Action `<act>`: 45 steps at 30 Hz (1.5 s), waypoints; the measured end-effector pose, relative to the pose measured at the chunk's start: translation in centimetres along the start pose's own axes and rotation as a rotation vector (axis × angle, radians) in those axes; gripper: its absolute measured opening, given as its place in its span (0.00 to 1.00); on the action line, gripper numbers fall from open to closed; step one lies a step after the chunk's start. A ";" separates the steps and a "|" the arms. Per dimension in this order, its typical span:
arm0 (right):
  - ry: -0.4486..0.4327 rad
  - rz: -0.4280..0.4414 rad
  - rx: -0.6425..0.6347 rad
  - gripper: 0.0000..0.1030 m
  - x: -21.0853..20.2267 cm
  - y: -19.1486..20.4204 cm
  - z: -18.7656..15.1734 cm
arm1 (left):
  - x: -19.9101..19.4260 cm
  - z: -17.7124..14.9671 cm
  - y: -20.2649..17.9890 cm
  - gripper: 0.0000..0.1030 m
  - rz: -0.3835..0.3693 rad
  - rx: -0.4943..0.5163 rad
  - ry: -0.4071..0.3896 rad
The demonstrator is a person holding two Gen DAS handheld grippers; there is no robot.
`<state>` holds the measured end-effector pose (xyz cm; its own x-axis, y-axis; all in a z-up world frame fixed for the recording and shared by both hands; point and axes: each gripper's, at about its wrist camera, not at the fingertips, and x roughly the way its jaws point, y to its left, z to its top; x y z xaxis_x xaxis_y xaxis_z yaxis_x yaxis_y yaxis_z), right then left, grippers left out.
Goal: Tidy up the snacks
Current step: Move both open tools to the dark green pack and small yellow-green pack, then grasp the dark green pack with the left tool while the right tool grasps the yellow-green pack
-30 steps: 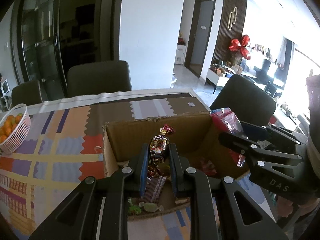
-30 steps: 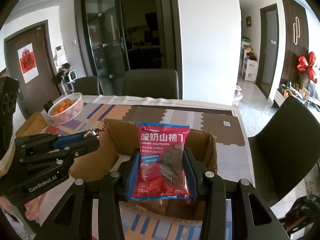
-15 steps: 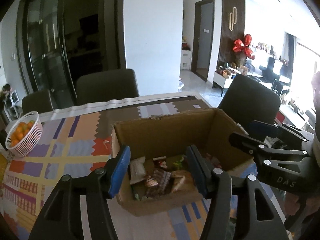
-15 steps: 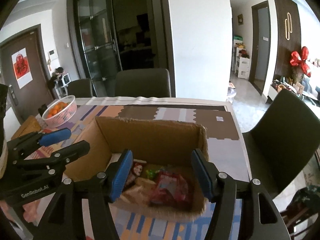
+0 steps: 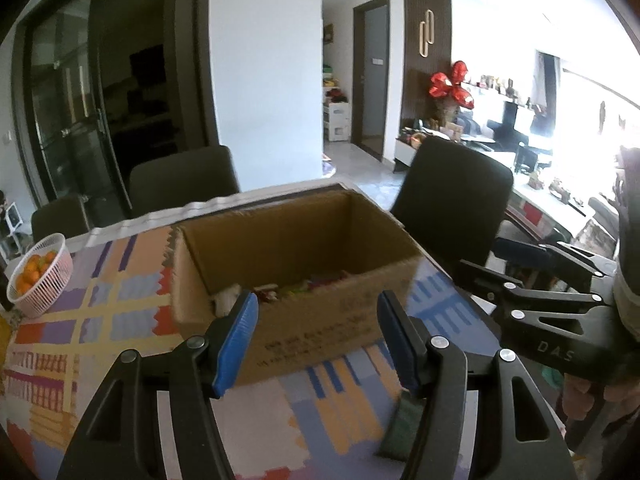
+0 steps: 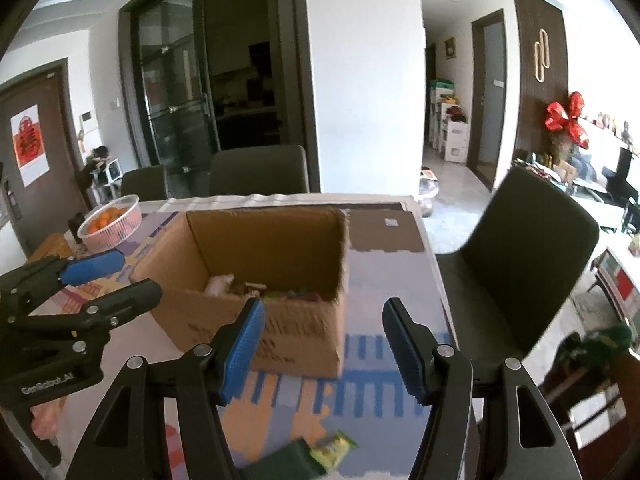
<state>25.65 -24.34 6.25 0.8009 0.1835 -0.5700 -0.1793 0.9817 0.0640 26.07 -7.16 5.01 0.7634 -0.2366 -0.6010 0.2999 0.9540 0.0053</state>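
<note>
An open brown cardboard box (image 5: 320, 280) is seen standing on a table (image 5: 100, 312) covered with a patterned cloth of purple, yellow, orange and blue blocks. Dark print is visible on the near wall of the box, blurred and unreadable. Mixed snacks (image 6: 256, 290) lie on the box floor; individual wrappers cannot be told apart, only white, red and green patches being made out.

The left gripper (image 5: 316, 336) is held in front of the box's near wall, its blue-padded jaws standing moderately wide with nothing between them. The right gripper (image 6: 322, 344) is held before the near right corner of the box, its jaws likewise parted and empty. Neither gripper is touching the box.

On the cloth near the front table edge, a dark green packet (image 5: 400, 428) lies outside the box, and beside it in the right wrist view a yellow-green packet (image 6: 334, 448) is noted.

A white mesh basket of oranges (image 5: 38, 276) stands on the far left of the table, well apart from the box. Dark chairs are placed around the table: one at the right side (image 6: 528, 248) and one behind the far edge (image 6: 260, 170). Red foil balloons (image 6: 566, 120) are seen in the room beyond. Nothing is observed lying between the grippers and the box opening.
</note>
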 end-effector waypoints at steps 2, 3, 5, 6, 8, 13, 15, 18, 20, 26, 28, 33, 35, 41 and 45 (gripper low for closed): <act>0.011 -0.003 0.015 0.61 -0.5 -0.4 -0.8 | 0.0 -0.7 -0.8 0.60 -0.012 0.011 0.016; 0.018 -0.002 0.021 0.61 -0.7 -0.6 -1.4 | 0.0 -1.1 -1.2 0.59 -0.017 0.012 0.024; 0.036 -0.003 0.028 0.61 -1.0 -1.0 -2.3 | -0.1 -2.0 -1.9 0.59 -0.037 0.017 0.040; 0.042 -0.004 0.031 0.61 -1.0 -1.2 -2.6 | -0.1 -2.4 -2.2 0.59 -0.041 0.019 0.047; 0.055 -0.012 0.034 0.61 -1.2 -1.4 -3.5 | 0.0 -3.2 -2.8 0.59 -0.049 0.029 0.061; 0.102 -0.026 0.041 0.61 -1.4 -2.1 -5.9 | 0.9 -5.5 -4.4 0.59 -0.089 0.059 0.112; 0.128 -0.032 0.048 0.61 -1.1 -2.1 -7.0 | 1.3 -6.4 -4.9 0.59 -0.096 0.069 0.131; 0.172 -0.040 0.057 0.61 -0.6 -2.5 -8.8 | 2.4 -7.8 -5.7 0.59 -0.123 0.082 0.175; 0.200 -0.049 0.059 0.61 -0.4 -2.8 -9.7 | 2.9 -8.7 -6.1 0.59 -0.145 0.081 0.200; 0.270 -0.058 0.079 0.61 0.7 -3.2 -12.1 | 5.3 -10.7 -6.8 0.59 -0.194 0.067 0.291; 0.292 -0.057 0.081 0.61 1.0 -3.3 -12.7 | 6.0 -11.2 -7.0 0.59 -0.204 0.067 0.318; 0.347 -0.078 0.086 0.60 2.0 -3.5 -14.2 | 7.8 -12.7 -7.6 0.59 -0.216 0.091 0.363; 0.368 -0.090 0.090 0.60 2.3 -3.7 -14.8 | 8.4 -13.0 -7.9 0.59 -0.214 0.106 0.372; 0.391 -0.094 0.118 0.60 2.6 -4.4 -15.6 | 10.0 -13.4 -8.7 0.59 -0.204 0.125 0.394; 0.401 -0.098 0.118 0.61 2.9 -4.8 -15.8 | 10.2 -13.5 -9.0 0.54 -0.179 0.147 0.375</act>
<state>19.82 -29.28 -8.66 0.5212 0.0780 -0.8498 -0.0284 0.9968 0.0741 23.39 -15.69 -11.92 0.4399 -0.2866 -0.8511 0.5074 0.8613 -0.0278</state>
